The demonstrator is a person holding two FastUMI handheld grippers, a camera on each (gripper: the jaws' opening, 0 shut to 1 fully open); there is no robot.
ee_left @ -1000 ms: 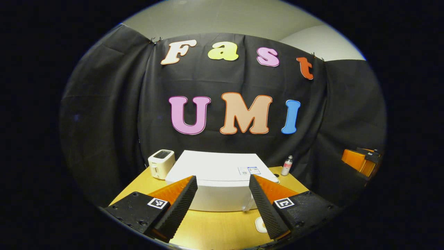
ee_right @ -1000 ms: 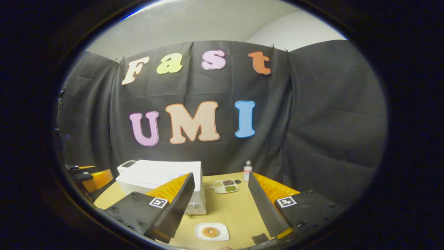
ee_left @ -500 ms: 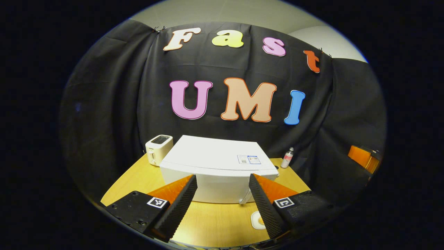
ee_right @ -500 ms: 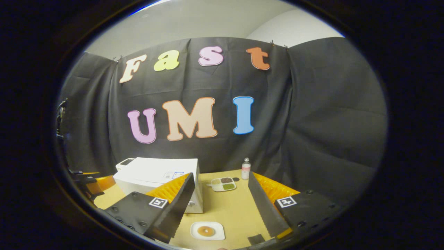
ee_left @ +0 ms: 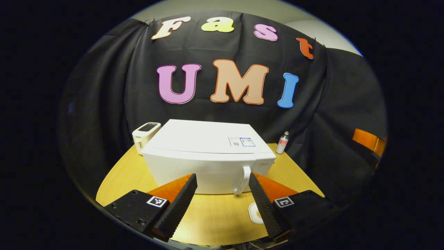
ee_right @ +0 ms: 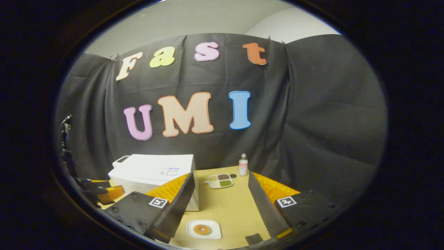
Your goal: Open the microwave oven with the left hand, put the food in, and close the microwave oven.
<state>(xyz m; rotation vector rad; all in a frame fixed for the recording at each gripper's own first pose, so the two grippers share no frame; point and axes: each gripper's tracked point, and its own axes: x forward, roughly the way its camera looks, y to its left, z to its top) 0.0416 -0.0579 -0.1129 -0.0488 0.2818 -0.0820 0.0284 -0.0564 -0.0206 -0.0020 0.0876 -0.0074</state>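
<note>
A white microwave oven (ee_left: 208, 156) sits shut on a wooden table (ee_left: 215, 222), straight ahead of the left gripper (ee_left: 223, 199), whose two fingers stand wide apart with nothing between them. The oven is a plain box with a smooth, glossy top and front; a pale vertical door handle (ee_left: 243, 180) runs down the right part of its front, just above and inside the gripper's right-hand finger. A small sticker (ee_left: 241, 141) with blue and dark print lies on the top near the right rear corner, and faint lettering sits on the front panel to the right of the handle; both are too small to read. Beyond the oven's left rear corner stands a white toaster (ee_left: 145, 133), and to the far right a small bottle (ee_left: 283, 142) with a pink label.

In the right gripper view, the right gripper (ee_right: 221, 205) is likewise spread and empty. Low between its fingers lies a white plate (ee_right: 204, 229) carrying a brown, ring-shaped piece of food (ee_right: 202, 229). Farther ahead rests a divided tray (ee_right: 220, 181) of dark and green fillings. The oven stands ahead to the left, partly behind the left finger.
</note>
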